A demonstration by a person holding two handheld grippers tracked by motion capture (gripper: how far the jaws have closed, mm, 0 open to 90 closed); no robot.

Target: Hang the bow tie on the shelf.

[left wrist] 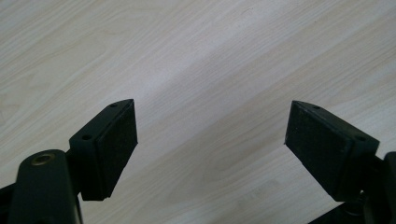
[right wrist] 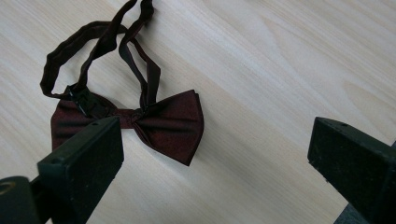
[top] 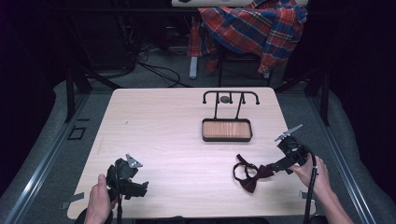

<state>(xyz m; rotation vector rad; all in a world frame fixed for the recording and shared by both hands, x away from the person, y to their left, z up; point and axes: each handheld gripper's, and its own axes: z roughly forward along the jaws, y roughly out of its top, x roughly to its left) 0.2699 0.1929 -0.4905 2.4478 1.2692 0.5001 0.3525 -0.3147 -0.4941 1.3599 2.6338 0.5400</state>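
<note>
A dark red bow tie (top: 250, 176) with its strap looped is seen flat on the table (top: 177, 140), toward five o'clock. The right gripper (top: 270, 168) is held just beside it at its three o'clock; in the right gripper view the jaws are spread wide, nothing between them, with the bow tie (right wrist: 159, 119) lying ahead near the left jaw. The left gripper (top: 140, 186) is held at seven o'clock, jaws wide over bare wood. A tray stand (top: 227, 129) is set at one o'clock.

L gripper (left wrist: 211, 135) jaws spread wide, nothing btwn them. Pads (left wrist: 116, 144) black, flat-faced, angled inward. Below: bare light wood table (left wrist: 201, 56), grain running diagonal.
</note>
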